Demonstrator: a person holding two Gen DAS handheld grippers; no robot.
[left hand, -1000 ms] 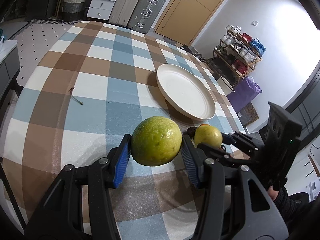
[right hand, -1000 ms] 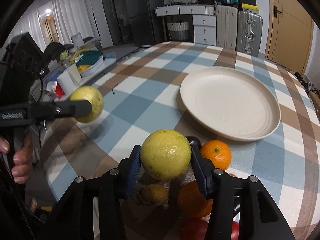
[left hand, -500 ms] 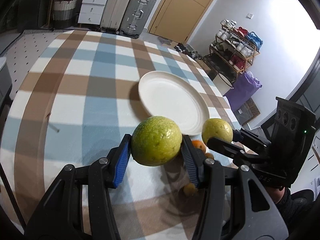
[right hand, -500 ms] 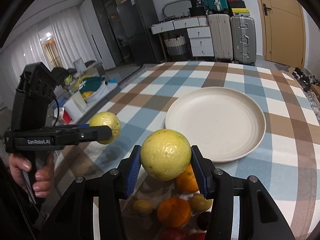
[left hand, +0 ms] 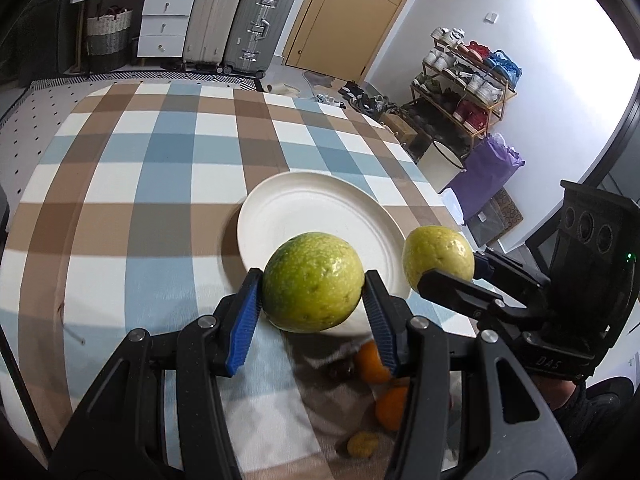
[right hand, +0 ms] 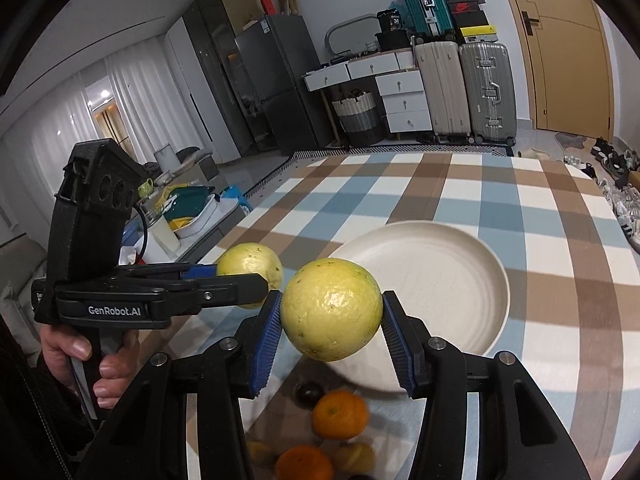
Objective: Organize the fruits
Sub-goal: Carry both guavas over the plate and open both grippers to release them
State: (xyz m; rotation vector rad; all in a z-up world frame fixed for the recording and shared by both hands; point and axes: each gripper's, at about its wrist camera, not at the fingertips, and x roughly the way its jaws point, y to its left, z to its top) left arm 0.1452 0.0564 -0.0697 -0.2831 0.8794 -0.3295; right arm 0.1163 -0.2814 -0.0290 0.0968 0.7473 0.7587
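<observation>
Yellow-green fruit (left hand: pixel 313 282), white plate (left hand: pixel 280 208), blue/brown/white check cloth (left hand: pixel 140 168), blue pads (right hand: pixel 264 340) on black tongs.

left gripper (left hand: pixel 313 298) is clamped on a green-yellow citrus fruit (left hand: pixel 313 282), blue pads (left hand: pixel 242 322) pressed to both its sides, held up in the air over the near rim of the white plate (left hand: pixel 304 216); the plate sits on the checked tablecloth (left hand: pixel 132 184), brown, blue and white squares; off to the right the right gripper (left hand: pixel 448 276) comes in sideways with a paler yellow fruit (left hand: pixel 438 256) pinched in it, just beside the first one but not touching; down below between the arms there's a blurry bunch of oranges (left hand: pixel 372 362) and a small yellowish fruit (left hand: pixel 362 444) lying on the cloth; suitcases (left hand: pixel 240 20), a wooden door (left hand: pixel 356 12) and a shoe rack (left hand: pixel 468 76) at the back
</observation>
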